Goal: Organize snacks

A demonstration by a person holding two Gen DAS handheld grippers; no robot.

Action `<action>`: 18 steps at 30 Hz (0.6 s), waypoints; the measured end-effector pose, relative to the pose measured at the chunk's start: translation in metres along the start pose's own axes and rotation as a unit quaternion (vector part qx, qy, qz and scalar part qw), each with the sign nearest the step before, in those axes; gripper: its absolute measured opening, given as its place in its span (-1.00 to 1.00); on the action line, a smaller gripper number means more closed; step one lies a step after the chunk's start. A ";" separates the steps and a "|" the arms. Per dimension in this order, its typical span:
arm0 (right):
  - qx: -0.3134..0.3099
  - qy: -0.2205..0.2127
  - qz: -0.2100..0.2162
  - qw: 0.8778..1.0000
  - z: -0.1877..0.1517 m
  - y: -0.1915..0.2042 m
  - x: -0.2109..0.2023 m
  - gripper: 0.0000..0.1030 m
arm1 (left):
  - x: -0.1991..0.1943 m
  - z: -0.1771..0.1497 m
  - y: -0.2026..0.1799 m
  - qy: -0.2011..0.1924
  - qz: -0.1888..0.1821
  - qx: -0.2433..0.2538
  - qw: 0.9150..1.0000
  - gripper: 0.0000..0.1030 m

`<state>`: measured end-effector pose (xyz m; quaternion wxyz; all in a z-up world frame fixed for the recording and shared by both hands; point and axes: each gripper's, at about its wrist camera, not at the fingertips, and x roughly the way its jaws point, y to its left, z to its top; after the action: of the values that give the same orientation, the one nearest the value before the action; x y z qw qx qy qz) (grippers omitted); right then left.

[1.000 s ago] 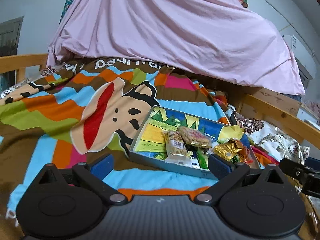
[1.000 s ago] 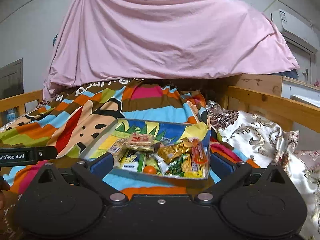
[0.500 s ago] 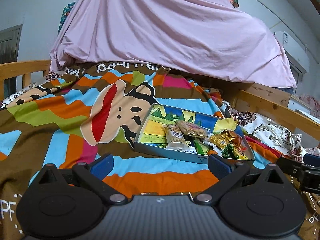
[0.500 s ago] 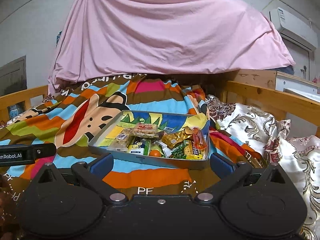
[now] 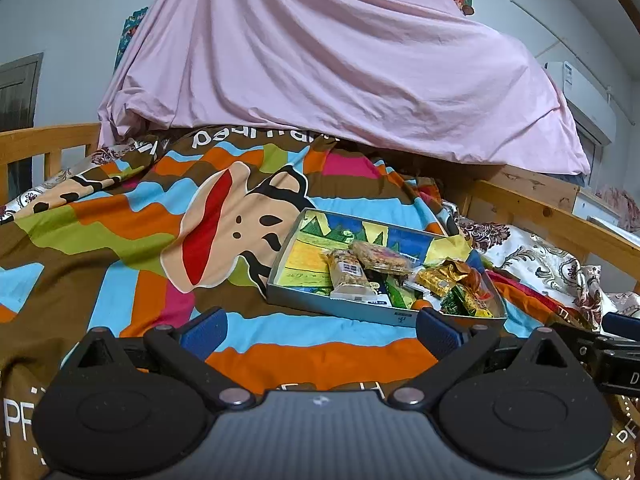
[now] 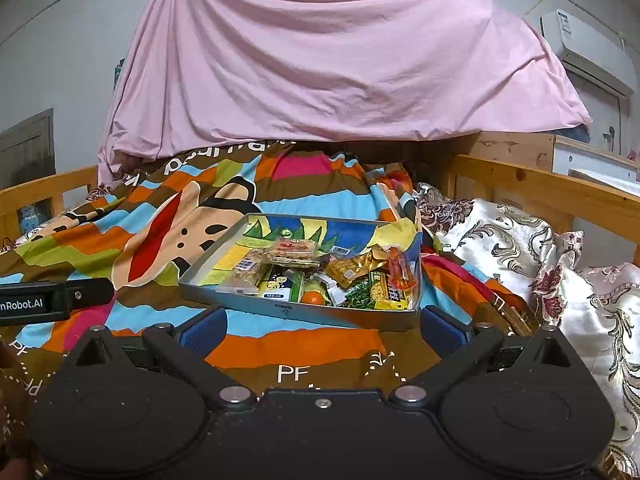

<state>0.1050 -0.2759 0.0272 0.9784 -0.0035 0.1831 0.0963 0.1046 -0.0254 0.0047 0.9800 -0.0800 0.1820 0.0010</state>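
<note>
Both tools hung back from the bed, and nothing was in either one. The left tool (image 5: 320,328) had its fingers spread wide over the striped blanket (image 5: 120,240), holding nothing. The right tool (image 6: 322,326) was spread the same way, just as bare, with the near wall of the box (image 6: 304,310) lying between its tips in that view.

And the snacks? All the ones in sight were in the box, which sat on the blanket toward the right side of the bed. Two granola bars (image 5: 348,272) lay on top at the left, a gold packet (image 5: 440,278) and a green packet (image 5: 466,304) crowded the right, and a small orange (image 6: 313,298) peeked out at the front wall.

No snack showed loose on the blanket, so gathering looked done. Inside, though, the packets were heaped and overlapping, not in rows. My read: if tidying was meant, that sorting was still ahead.
</note>
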 end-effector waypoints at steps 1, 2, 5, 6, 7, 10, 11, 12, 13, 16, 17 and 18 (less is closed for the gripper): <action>0.000 0.000 0.000 1.000 0.000 0.000 0.000 0.99 | 0.000 0.000 0.001 0.000 0.000 -0.001 1.000 0.99; 0.001 0.001 0.001 1.000 0.000 0.000 0.000 0.99 | 0.001 0.000 0.001 0.001 0.001 -0.001 1.000 0.99; 0.002 0.002 0.002 1.000 0.000 0.000 0.001 0.99 | 0.001 -0.002 0.002 0.003 0.002 -0.002 1.000 0.99; 0.003 0.002 0.002 1.000 0.000 0.000 0.001 0.99 | 0.001 -0.002 0.003 0.003 0.002 -0.002 1.000 0.99; 0.003 0.003 0.003 1.000 0.000 -0.001 0.001 0.99 | 0.001 -0.002 0.002 0.003 0.003 -0.001 1.000 0.99; 0.003 0.003 0.003 1.000 0.000 -0.001 0.001 0.99 | 0.000 -0.002 0.003 0.004 0.003 -0.002 1.000 0.99; 0.003 0.003 0.003 1.000 0.000 -0.001 0.001 0.99 | 0.000 -0.002 0.003 0.004 0.002 -0.002 1.000 0.99; 0.004 0.003 0.004 1.000 0.000 -0.001 0.001 0.99 | 0.000 -0.002 0.003 0.003 0.002 -0.002 1.000 0.99; 0.004 0.003 0.004 1.000 -0.001 -0.001 0.002 0.99 | 0.000 -0.002 0.003 0.003 0.002 -0.001 1.000 0.99; 0.005 0.004 0.005 1.000 -0.001 -0.001 0.002 0.99 | 0.000 -0.002 0.002 0.004 0.003 -0.001 1.000 0.99; 0.005 0.004 0.005 1.000 -0.001 -0.001 0.002 0.99 | 0.000 -0.002 0.002 0.004 0.003 -0.001 1.000 0.99; 0.005 0.004 0.005 1.000 -0.001 -0.001 0.002 0.99 | 0.001 -0.002 0.002 0.004 0.003 -0.002 1.000 0.99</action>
<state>0.1068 -0.2765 0.0255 0.9772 0.0016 0.1874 0.1002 0.1042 -0.0237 0.0021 0.9792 -0.0812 0.1858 0.0036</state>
